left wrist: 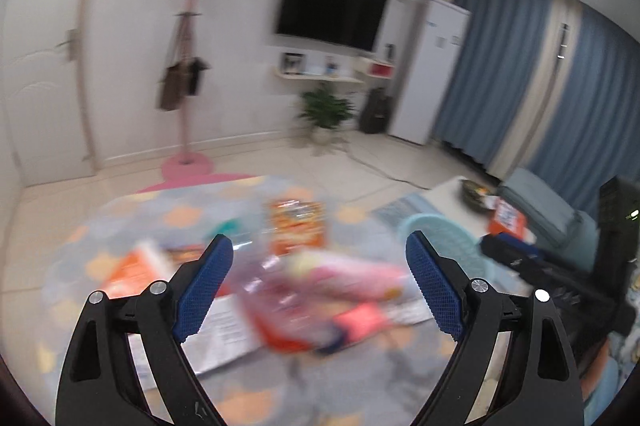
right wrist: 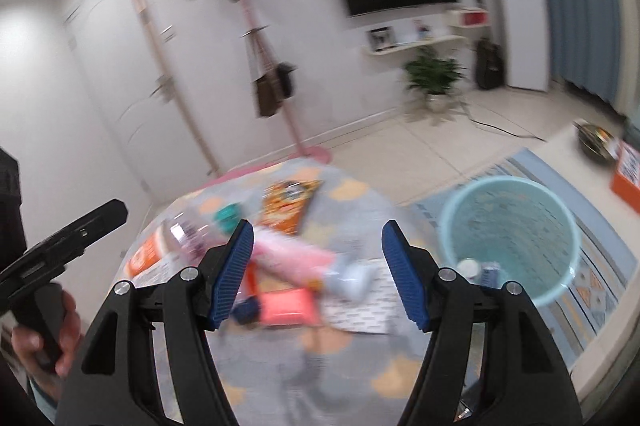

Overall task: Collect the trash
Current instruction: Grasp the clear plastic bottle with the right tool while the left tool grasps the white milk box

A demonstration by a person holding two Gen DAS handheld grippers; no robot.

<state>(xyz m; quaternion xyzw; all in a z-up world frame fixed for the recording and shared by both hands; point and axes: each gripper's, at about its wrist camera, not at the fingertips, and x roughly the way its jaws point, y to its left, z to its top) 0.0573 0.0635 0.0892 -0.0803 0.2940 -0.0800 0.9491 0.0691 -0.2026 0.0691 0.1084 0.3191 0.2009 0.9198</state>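
Observation:
Both views are motion-blurred. Trash lies on a round table with a grey cloth (right wrist: 352, 358): an orange snack packet (left wrist: 297, 226) (right wrist: 286, 207), a pink wrapper (left wrist: 340, 268) (right wrist: 288, 256), a clear plastic bottle (right wrist: 188, 230), a red packet (right wrist: 286, 310) and flat papers (left wrist: 228, 330). A light blue bin (right wrist: 508, 222) stands to the right of the table with a few items inside; its rim shows in the left view (left wrist: 436, 230). My left gripper (left wrist: 320, 286) is open and empty above the pile. My right gripper (right wrist: 318, 276) is open and empty above it too.
The left gripper's handle and the hand holding it (right wrist: 44, 310) show at the left of the right view. A low white table (right wrist: 600, 161) with a bowl and an orange box stands at the right. A pink coat stand (left wrist: 188, 73), a potted plant (left wrist: 326, 111) and a wall TV (left wrist: 332, 5) are behind.

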